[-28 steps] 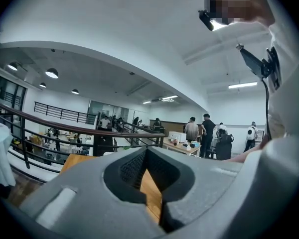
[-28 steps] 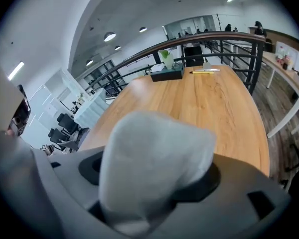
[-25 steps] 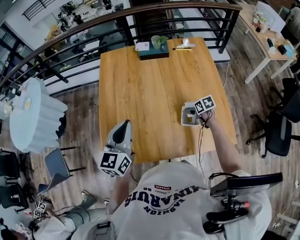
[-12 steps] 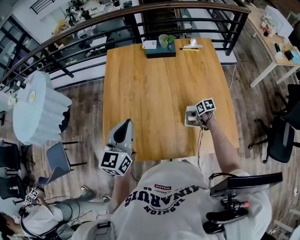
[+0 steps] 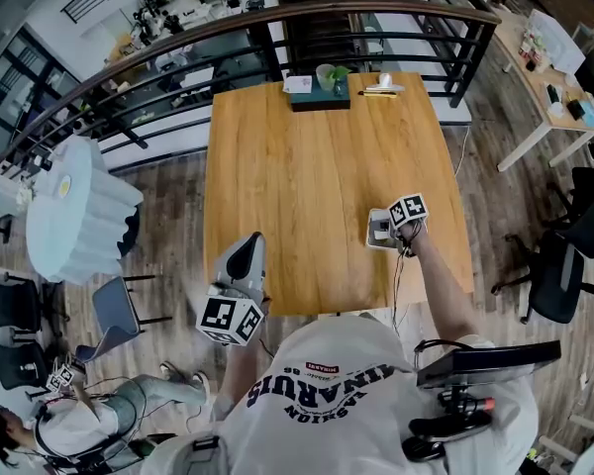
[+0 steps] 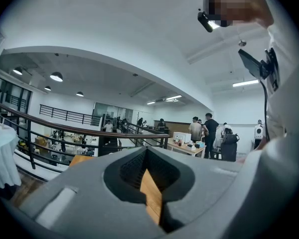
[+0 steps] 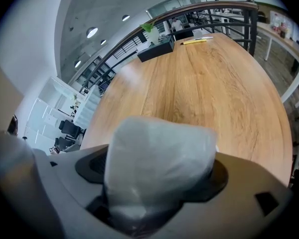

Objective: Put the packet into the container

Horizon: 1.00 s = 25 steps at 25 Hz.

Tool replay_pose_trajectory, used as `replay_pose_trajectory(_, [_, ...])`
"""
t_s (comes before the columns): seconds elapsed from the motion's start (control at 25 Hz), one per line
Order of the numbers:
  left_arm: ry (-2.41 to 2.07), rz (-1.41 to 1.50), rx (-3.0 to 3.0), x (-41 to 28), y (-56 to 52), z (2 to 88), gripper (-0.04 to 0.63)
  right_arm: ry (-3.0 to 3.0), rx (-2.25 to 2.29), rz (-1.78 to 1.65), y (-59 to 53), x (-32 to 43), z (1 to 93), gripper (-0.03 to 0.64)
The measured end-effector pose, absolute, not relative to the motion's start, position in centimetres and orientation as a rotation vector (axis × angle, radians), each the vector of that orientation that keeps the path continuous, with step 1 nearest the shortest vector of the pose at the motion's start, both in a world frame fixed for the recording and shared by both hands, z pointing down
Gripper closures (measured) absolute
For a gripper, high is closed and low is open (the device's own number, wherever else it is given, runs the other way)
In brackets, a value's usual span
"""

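Note:
A white crinkled packet (image 7: 159, 163) fills the space between the jaws of my right gripper (image 7: 157, 183). The jaws are opening but still touch the packet's sides. In the head view the right gripper (image 5: 398, 222) hangs right over a small pale container (image 5: 378, 232) on the right part of the wooden table (image 5: 297, 186); the container's inside is mostly hidden. My left gripper (image 5: 240, 268) is held over the table's near edge with its jaws together and nothing in them. In its own view the left gripper (image 6: 150, 193) shows only a thin sliver of table.
At the table's far edge stand a dark tray with a green cup and plant (image 5: 319, 92) and a yellow pen-like thing (image 5: 381, 90). A dark railing (image 5: 277, 23) runs behind the table. A white-draped round table (image 5: 74, 221) stands at the left, office chairs at the right.
The right gripper stays over the container with the packet. The left gripper barely shifts. The head view has drifted a little.

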<state>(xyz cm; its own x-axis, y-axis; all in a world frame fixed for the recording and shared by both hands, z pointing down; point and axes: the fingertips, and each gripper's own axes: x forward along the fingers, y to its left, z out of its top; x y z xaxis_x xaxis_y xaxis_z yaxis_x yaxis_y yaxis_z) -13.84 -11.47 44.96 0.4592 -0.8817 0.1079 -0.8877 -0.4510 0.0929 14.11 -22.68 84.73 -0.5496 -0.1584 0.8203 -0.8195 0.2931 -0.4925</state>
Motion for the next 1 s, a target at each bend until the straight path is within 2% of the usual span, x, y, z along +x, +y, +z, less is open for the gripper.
replay_pose_trajectory(1.0, [-1.526, 0.060, 2.595, -12.8, -10.7, 44.8, 0.597, -1.936, 0.896, 1.173, -22.3, 15.4, 82.0, 0.187])
